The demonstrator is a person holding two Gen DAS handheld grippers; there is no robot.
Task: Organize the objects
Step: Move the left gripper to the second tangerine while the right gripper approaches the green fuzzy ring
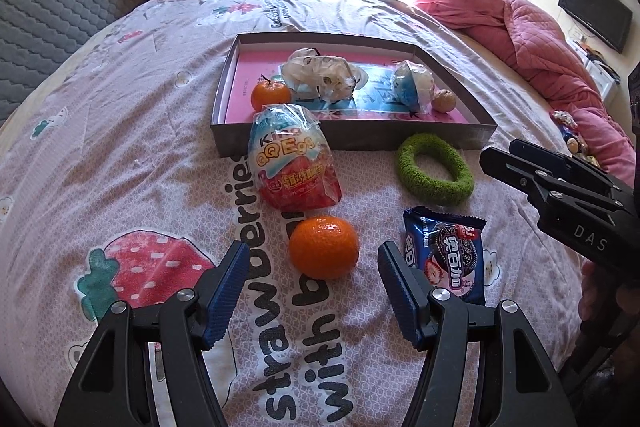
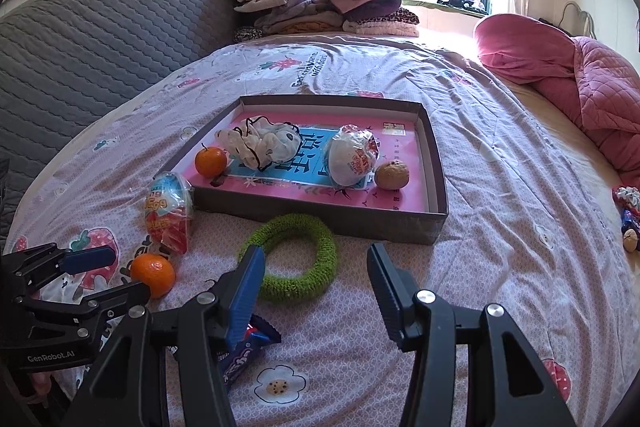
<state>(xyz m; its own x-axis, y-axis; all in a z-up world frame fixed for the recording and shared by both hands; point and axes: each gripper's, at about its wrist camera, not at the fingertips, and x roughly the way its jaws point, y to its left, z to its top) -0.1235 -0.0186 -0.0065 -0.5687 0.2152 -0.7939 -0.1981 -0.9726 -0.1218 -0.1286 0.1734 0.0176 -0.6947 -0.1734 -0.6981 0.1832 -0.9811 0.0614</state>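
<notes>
My left gripper is open just above the bedsheet, and a loose orange sits between its fingertips, untouched by the pads. An egg toy packet lies beyond it, and a blue cookie packet lies right of it. My right gripper stands open over a green knitted ring, holding nothing. Behind lies a shallow grey box holding a small tangerine, a crumpled white bag, a second egg packet and a walnut.
A pile of folded clothes is stacked at the far side of the bed. A pink quilt is bunched on the right, with small toys below it. A grey padded headboard runs along the left.
</notes>
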